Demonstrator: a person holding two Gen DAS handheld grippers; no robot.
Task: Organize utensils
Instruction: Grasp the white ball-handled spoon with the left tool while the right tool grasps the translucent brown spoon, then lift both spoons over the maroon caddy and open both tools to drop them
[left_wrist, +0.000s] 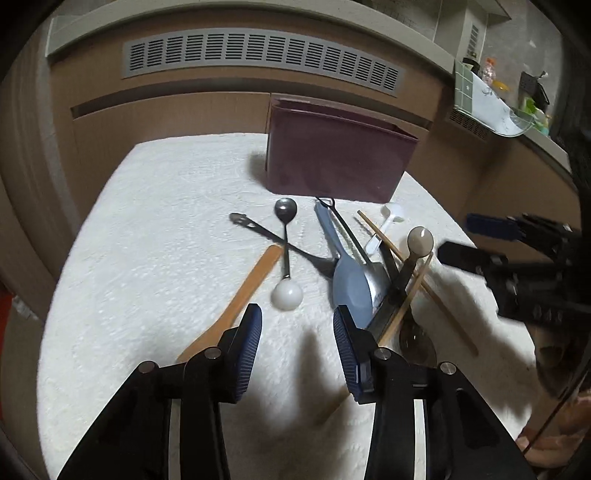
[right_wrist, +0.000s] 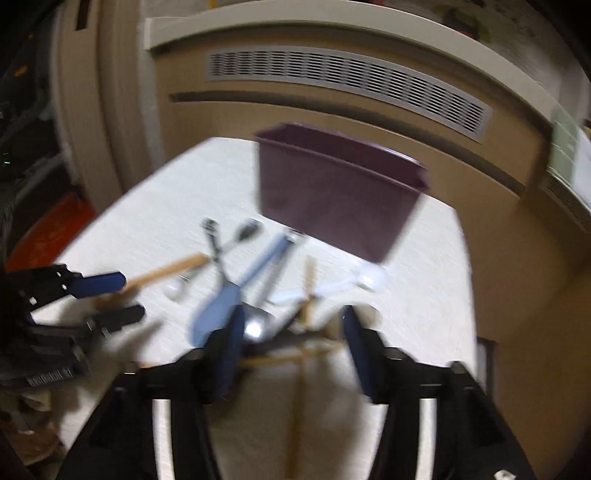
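Left wrist view: left gripper (left_wrist: 297, 319) hovers with jaws spread and nothing between them, above the white cloth (left_wrist: 147, 221), just short of the utensil pile (left_wrist: 354, 266); wooden spatula (left_wrist: 240, 299) lies beside its left pad. Maroon bin (left_wrist: 332, 158) stands upright behind the pile, contents not visible. Right gripper (right_wrist: 291, 328), blurred, jaws apart over the crossed chopsticks (right_wrist: 306, 291), gripping nothing. Judged step: selecting a piece to pick. Next move needs descent onto one handle clear of overlapping neighbours.
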